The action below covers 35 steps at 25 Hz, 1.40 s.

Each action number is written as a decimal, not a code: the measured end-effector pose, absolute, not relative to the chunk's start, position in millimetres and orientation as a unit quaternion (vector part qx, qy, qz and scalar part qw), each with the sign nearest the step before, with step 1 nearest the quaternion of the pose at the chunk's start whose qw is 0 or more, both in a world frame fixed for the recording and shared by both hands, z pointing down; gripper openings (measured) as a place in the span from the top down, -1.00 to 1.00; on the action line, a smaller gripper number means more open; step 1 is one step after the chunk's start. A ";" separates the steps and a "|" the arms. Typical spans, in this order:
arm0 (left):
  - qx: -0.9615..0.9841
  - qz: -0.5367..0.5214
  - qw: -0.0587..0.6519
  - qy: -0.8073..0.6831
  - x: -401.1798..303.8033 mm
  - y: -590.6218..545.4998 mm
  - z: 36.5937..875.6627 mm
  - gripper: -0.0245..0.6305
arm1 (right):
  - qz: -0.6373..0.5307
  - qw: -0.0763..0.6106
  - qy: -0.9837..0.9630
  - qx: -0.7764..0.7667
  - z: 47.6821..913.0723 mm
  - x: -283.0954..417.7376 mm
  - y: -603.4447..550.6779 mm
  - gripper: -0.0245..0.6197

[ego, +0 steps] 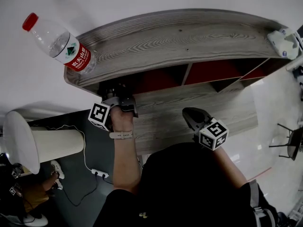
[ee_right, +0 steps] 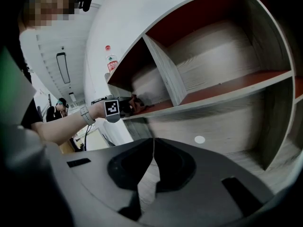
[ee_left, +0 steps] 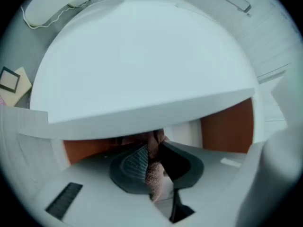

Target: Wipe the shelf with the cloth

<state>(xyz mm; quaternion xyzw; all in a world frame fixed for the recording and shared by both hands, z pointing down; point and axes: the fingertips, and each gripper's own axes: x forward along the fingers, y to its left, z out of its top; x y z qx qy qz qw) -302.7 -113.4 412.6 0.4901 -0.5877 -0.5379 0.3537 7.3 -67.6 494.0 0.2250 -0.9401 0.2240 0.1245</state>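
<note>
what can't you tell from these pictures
Left gripper view: the left gripper covers most of the cloth; glare washes out the shelf.
Head view: the shelf's top hides the cloth.
Right gripper view: bottle label too small to read.

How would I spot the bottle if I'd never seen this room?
Find the grey wooden shelf with red compartments. On the left end of its top stands the bottle, clear plastic. Its red cap and red label set it apart from the white object at the right end.
</note>
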 end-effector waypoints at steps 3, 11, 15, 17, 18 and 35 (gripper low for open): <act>0.493 -0.535 0.350 -0.590 -300.2 -93.4 411.2 0.73 | 0.226 0.127 -0.944 0.203 495.0 -4.7 -59.6 0.91; 0.521 -0.535 0.329 -0.578 -284.3 -49.0 382.6 0.73 | 0.231 0.136 -0.951 0.151 499.7 -31.4 -36.2 0.91; 0.546 -0.533 0.299 -0.573 -280.9 -38.3 354.9 0.73 | 0.233 0.137 -0.952 0.142 500.1 -35.8 -31.6 0.91; 0.559 -0.532 0.283 -0.570 -280.2 -35.6 338.2 0.73 | 0.235 0.137 -0.952 0.140 500.1 -36.3 -29.2 0.91; 0.565 -0.533 0.274 -0.567 -280.0 -34.6 329.6 0.73 | 0.236 0.136 -0.952 0.140 499.8 -36.0 -28.7 0.91; 0.558 -0.556 0.270 -0.554 -301.9 -81.9 325.8 0.73 | 0.231 0.131 -0.949 0.172 495.0 -21.2 -43.4 0.91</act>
